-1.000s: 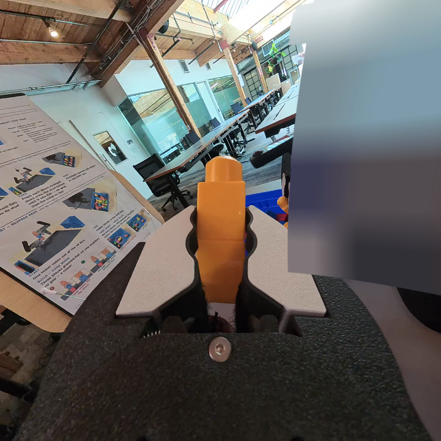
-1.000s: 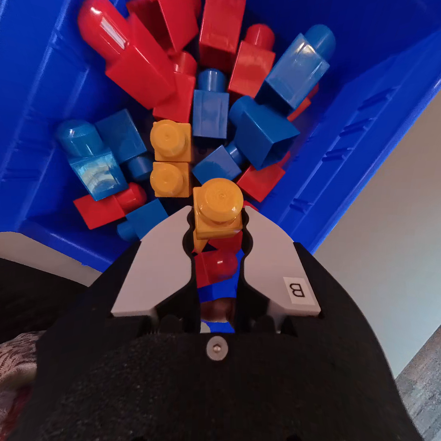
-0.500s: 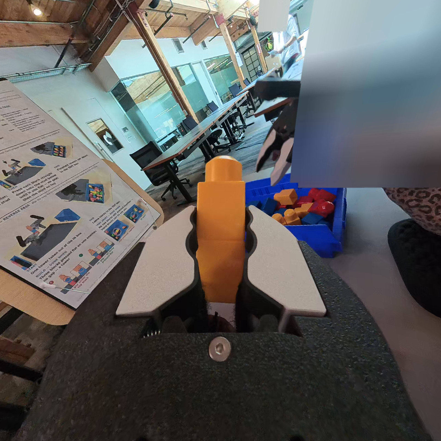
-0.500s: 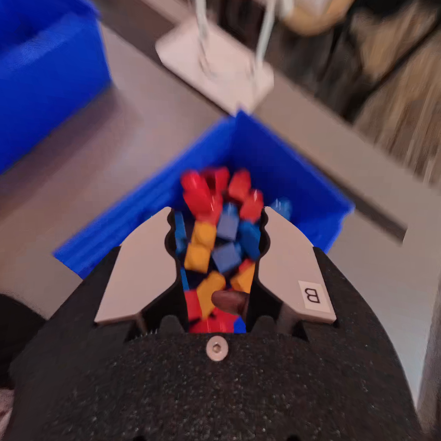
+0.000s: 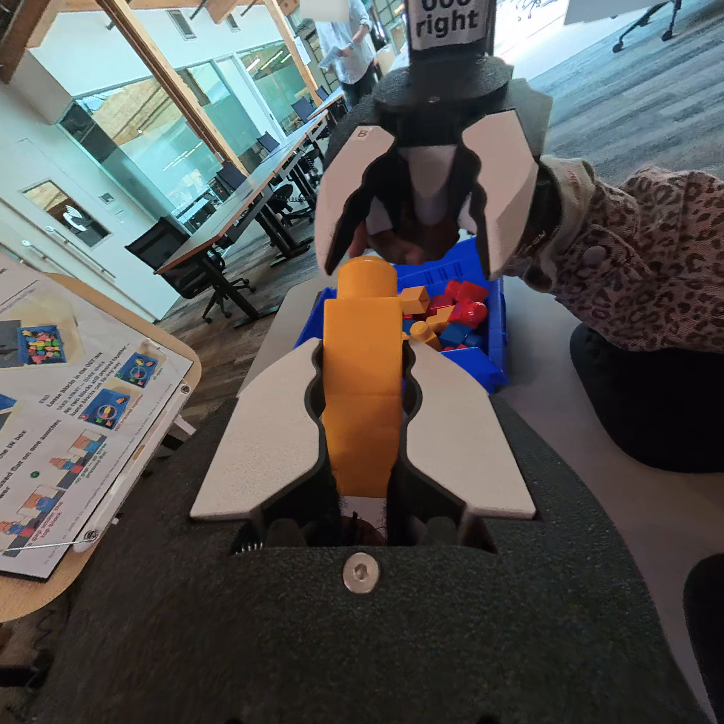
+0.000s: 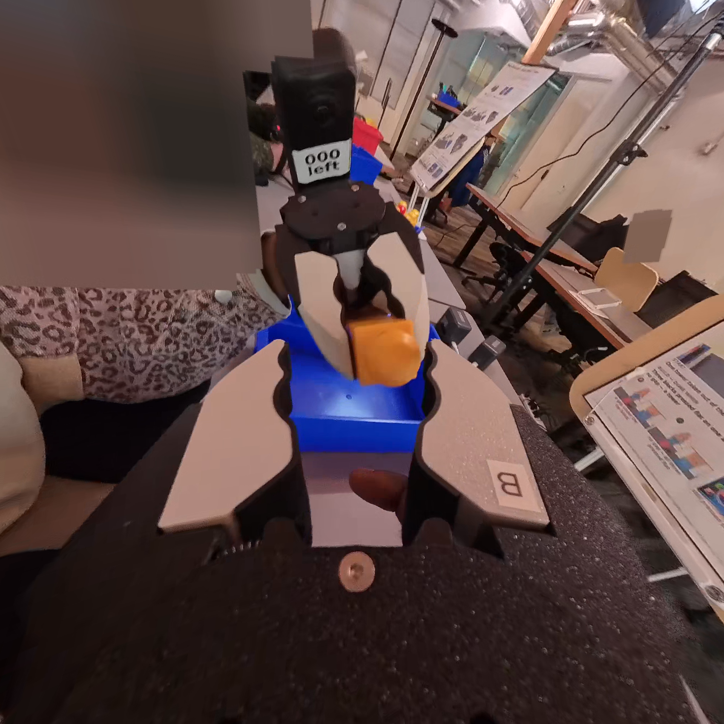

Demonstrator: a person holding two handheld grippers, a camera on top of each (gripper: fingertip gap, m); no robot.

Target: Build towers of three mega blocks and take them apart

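My left gripper (image 5: pixel 362 348) is shut on an orange block stack (image 5: pixel 362 376) with its stud pointing forward; a seam crosses the stack halfway along. My right gripper (image 5: pixel 407 270) is open and empty, facing it, with its fingertips on either side of the stud and just beyond it. In the right wrist view the right gripper (image 6: pixel 354 346) is open around the orange stack's (image 6: pixel 388 360) stud end, which the left gripper (image 6: pixel 384 352) holds. A blue bin (image 5: pixel 491 364) of loose red, blue and orange blocks (image 5: pixel 458 309) sits behind. An empty blue bin (image 6: pixel 352 431) lies below the grippers.
An instruction board (image 5: pixel 78 411) stands at the left; it also shows in the right wrist view (image 6: pixel 666 411). A person's leopard-print sleeve (image 5: pixel 627 266) is at the right. The grey table (image 5: pixel 587 529) carries both bins. Desks and chairs stand behind.
My right gripper let go of an orange block over the bin of blocks, opened, rose and swung round to face the left gripper's stack. The left gripper tilted down, still holding the stack.
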